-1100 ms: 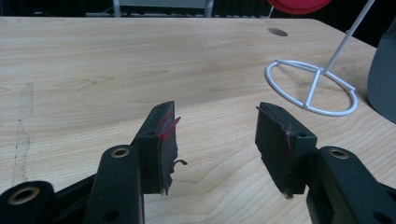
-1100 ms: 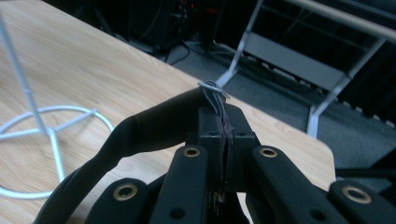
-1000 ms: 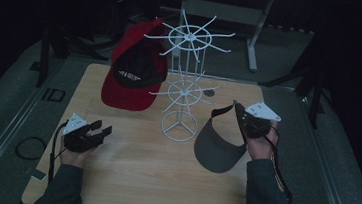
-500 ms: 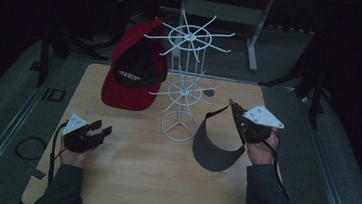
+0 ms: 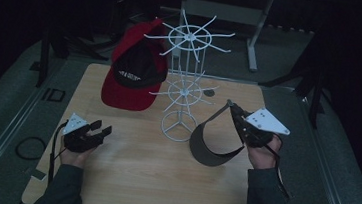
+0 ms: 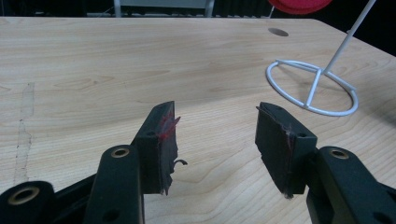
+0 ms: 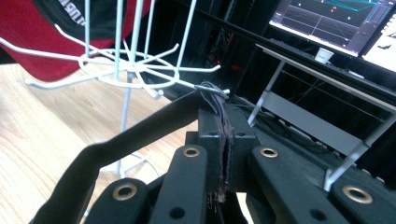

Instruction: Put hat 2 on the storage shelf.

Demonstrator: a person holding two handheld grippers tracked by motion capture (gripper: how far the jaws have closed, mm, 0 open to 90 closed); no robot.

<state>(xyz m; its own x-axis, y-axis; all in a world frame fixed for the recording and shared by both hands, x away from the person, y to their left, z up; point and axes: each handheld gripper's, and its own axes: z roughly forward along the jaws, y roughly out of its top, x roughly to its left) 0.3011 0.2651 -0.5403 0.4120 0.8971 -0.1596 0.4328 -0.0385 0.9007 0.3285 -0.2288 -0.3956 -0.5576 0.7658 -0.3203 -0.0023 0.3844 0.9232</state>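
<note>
Right, high view: right gripper (image 5: 232, 112) is clamped on the strap end of a dark visor (image 5: 210, 144), which hangs off the jaws above the table (image 5: 126, 177), brim lowest and toward the person, just right of the white wire rack (image 5: 184, 90). The right gripper view adds what the high view can't resolve: jaws fully pinched together on a thin dark fabric band of the visor (image 7: 140, 126), frayed threads sticking out at the top, and one tip of a rack (image 7: 126, 65) arm sits right at the pinched band; can't tell if it touches. It also shows monitors (image 7: 336, 23) behind the table. Left gripper (image 5: 100, 130) rests low on the left side of the table, jaws apart. The left gripper view confirms it: wide gap between the fingertips (image 6: 163, 135), nothing in it, bare wood underneath, torn pad lining with red marks on one side. Same view picks up the rack's ring base (image 6: 312, 88) flat on the wood and a small hole (image 6: 278, 32) in the tabletop. Red cap (image 5: 134, 72) with a black front panel hangs on the rack's left side, on the upper arms. No other hats on the rack; lower tier arms are bare.
</note>
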